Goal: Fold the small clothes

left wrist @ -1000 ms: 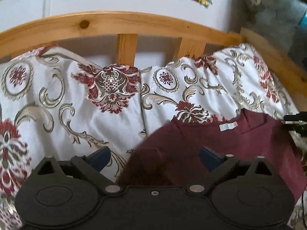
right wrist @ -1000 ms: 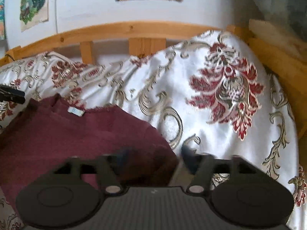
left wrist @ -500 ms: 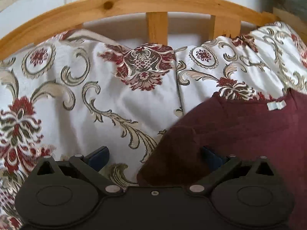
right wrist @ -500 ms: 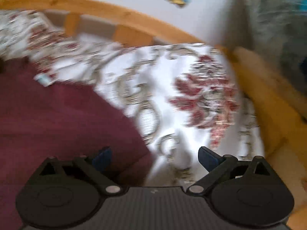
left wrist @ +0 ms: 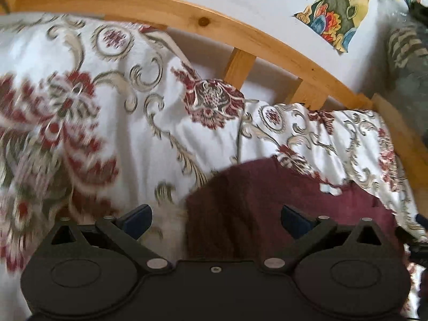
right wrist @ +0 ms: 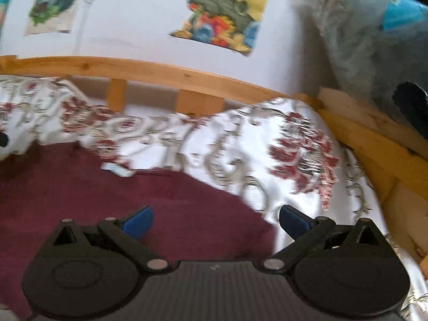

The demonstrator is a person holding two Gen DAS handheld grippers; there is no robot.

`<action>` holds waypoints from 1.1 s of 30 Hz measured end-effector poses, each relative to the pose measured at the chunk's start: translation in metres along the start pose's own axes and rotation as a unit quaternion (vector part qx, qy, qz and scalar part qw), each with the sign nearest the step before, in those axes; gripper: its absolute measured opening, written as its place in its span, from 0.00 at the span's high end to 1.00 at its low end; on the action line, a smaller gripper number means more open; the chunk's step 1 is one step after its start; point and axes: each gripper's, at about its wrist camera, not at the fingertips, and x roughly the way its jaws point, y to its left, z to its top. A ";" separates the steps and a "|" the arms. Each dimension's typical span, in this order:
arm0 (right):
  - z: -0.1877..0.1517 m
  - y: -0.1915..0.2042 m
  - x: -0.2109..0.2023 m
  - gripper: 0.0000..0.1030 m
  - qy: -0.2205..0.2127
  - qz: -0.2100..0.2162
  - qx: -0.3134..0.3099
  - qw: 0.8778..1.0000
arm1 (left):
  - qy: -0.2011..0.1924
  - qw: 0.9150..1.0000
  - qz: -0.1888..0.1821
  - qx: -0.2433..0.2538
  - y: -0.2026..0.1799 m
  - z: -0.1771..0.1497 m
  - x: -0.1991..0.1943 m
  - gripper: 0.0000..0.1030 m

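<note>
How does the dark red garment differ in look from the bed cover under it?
The dark red garment is one plain colour, while the bed cover is white with red flowers and beige scrolls. The garment looks matte; the cover looks shiny. The garment has a small white label at its far edge; the cover shows none. The garment covers only part of the cover. Both are cloth and lie on the wooden bed.

Ahead of you the wooden headboard (left wrist: pixel 187 18) is closing off the far side, and its side rail (right wrist: pixel 374 144) is walling in your right. The patterned bedspread (left wrist: pixel 149 133) is lying open to your left, while the maroon garment (right wrist: pixel 80 187) is covering the bed under both spread-open tools.
</note>
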 end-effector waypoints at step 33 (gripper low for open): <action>-0.038 0.100 -0.053 0.00 0.032 0.022 -0.032 0.999 | 0.117 0.992 -0.014 -0.031 -0.019 -0.088 -0.031 0.01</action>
